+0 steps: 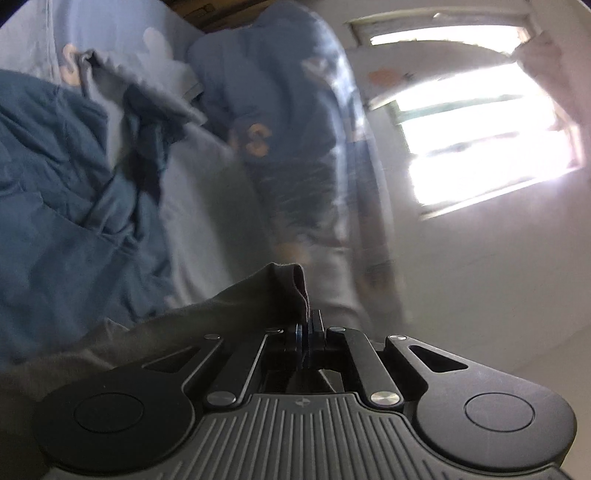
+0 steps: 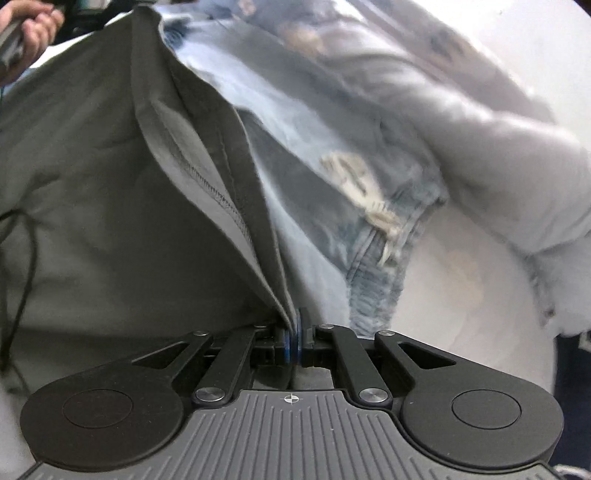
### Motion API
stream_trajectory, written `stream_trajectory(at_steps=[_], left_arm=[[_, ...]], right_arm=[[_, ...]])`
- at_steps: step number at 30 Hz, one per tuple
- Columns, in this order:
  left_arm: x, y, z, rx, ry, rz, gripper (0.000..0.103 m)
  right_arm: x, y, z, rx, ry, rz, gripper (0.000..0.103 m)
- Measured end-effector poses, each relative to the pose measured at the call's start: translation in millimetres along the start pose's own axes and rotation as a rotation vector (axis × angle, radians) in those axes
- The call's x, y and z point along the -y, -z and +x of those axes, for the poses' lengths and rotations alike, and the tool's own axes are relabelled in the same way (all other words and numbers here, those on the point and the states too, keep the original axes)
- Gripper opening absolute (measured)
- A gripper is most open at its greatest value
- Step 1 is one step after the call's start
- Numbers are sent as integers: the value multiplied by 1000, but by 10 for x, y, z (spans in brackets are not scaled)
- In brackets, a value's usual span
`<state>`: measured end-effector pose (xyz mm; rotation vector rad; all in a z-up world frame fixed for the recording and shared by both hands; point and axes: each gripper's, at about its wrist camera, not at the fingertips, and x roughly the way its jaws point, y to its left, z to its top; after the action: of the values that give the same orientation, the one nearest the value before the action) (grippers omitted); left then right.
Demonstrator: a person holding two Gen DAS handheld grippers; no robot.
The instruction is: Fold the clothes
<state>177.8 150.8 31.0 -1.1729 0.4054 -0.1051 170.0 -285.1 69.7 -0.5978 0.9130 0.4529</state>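
Both of your tools are pinched tight on the same grey garment. The left tool holds a small folded bit of its edge right at the tips, and the rest of the cloth drops away to the left of that tool and under it. The right tool bites a hemmed edge with stitching, and the grey cloth fans out up and to the left of it.

So the cloth hangs stretched between your two tools, with its long edge running from one tool to the other. In the right view your other hand shows far up on the left, past the far end of the cloth.

Ahead of the left tool lies a bed with a blue garment to the left. Close ahead of the right tool, to the right, you see pale ripped jeans.

The views are blurry, so I cannot tell how many folds the grey garment already has. Both tools are equally near it.
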Motion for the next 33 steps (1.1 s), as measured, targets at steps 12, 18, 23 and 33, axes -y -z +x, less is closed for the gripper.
stream_trajectory(at_steps=[12, 18, 23, 33], left_arm=[[-328, 103, 326, -22, -73, 22, 80], [-191, 46, 154, 15, 35, -15, 103], [47, -23, -331, 54, 61, 49, 103], [348, -237, -1721, 146, 88, 91, 103]], right_arm=[[319, 249, 363, -30, 216, 194, 49], [416, 291, 151, 32, 361, 314, 64], [215, 439, -280, 109, 314, 371, 71], [-625, 1012, -1853, 288, 220, 430, 84]])
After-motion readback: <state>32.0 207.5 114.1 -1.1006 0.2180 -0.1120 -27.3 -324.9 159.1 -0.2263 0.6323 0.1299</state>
